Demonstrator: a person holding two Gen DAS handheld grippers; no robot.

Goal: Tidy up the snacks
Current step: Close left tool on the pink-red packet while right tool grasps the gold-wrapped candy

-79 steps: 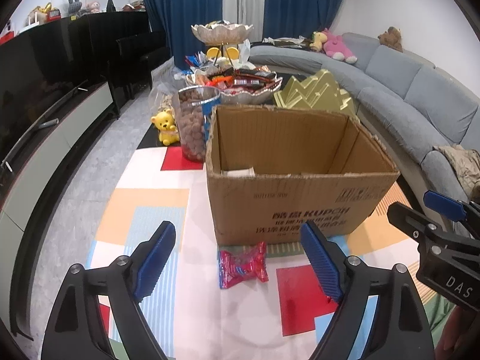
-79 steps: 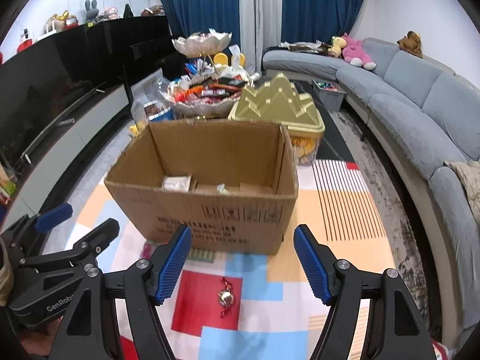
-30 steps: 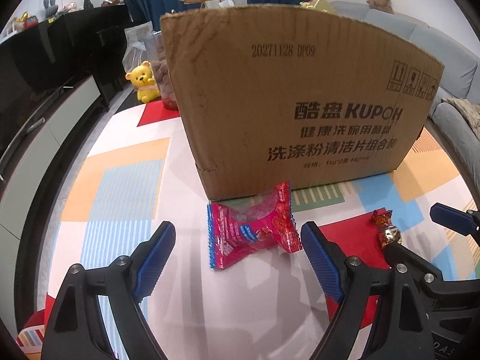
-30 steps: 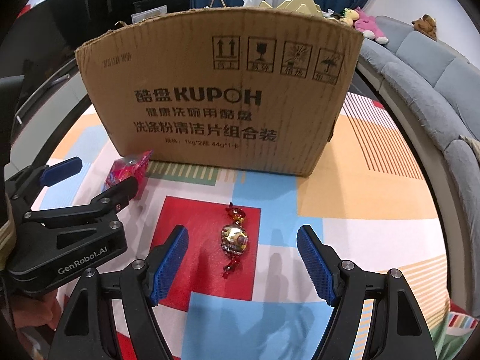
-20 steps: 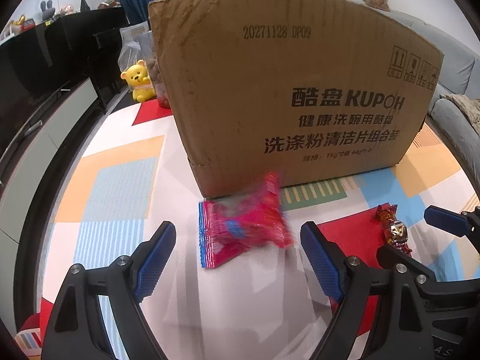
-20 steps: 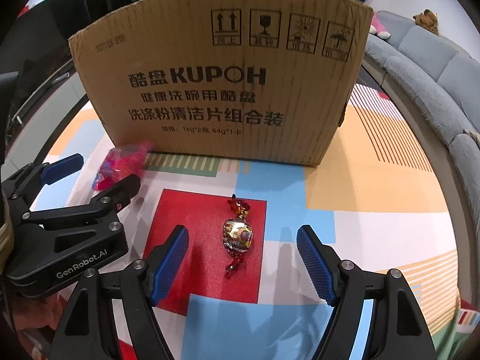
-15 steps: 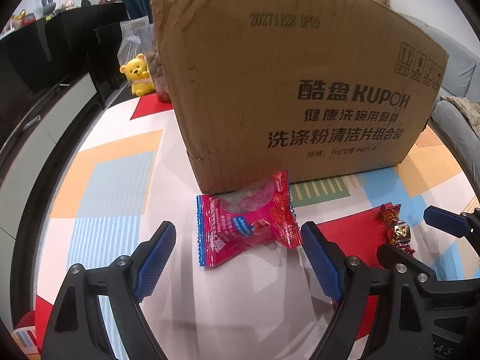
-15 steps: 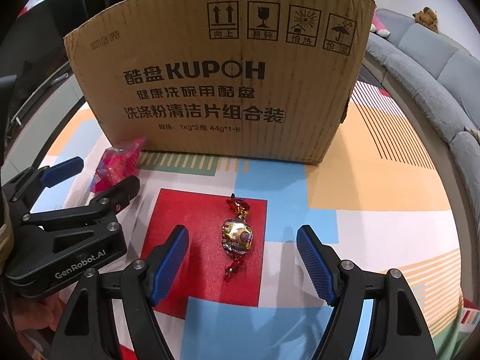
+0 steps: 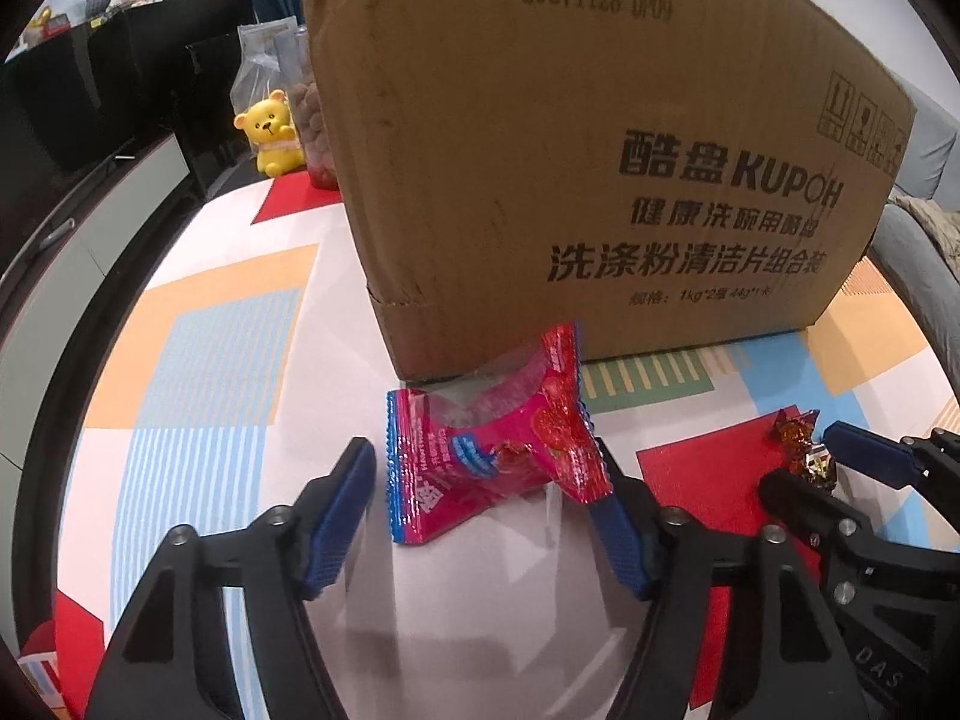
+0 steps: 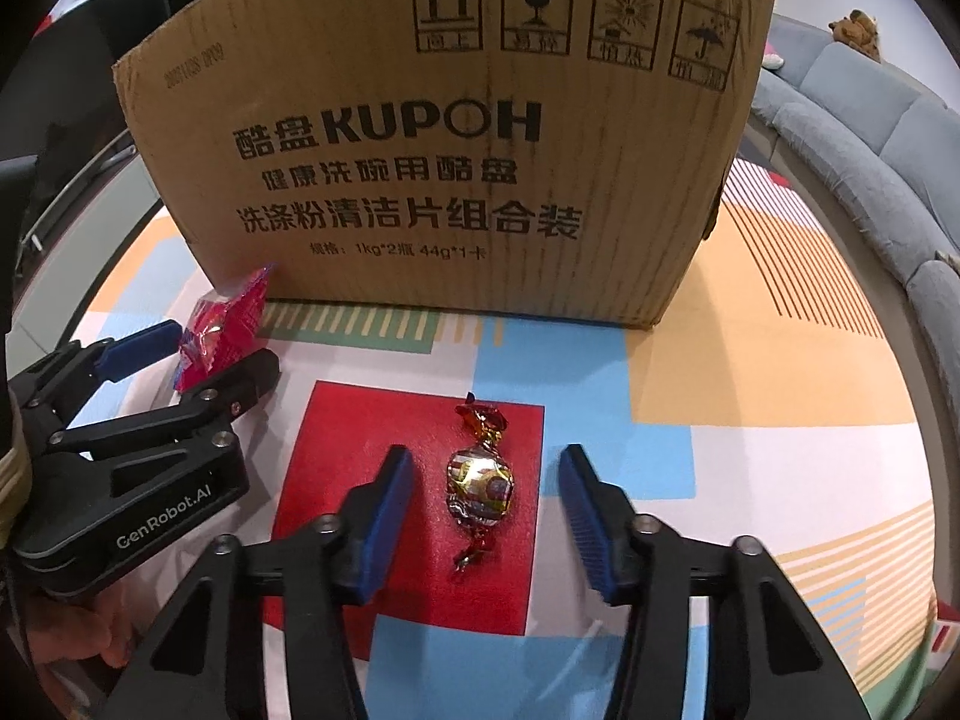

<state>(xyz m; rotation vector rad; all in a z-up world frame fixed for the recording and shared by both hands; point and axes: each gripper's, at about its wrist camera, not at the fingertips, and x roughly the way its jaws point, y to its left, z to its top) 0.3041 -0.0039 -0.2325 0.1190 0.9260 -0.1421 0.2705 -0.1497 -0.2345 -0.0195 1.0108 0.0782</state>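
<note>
Now the pink snack packet [image 9: 492,450] lies between the closing jaws of the left hand-held gripper [image 9: 480,504], leaning on the cardboard box [image 9: 600,150]. One foil-wrapped candy [image 10: 480,483] lies between the right hand-held gripper [image 10: 480,516] jaws, closing but not yet touching it

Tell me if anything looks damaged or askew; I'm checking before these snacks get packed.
The cardboard box has a torn, crumpled lower corner just above the pink snack packet. The packet lies tilted with one end propped against the box. The foil-wrapped candy on the mat looks intact.
</note>
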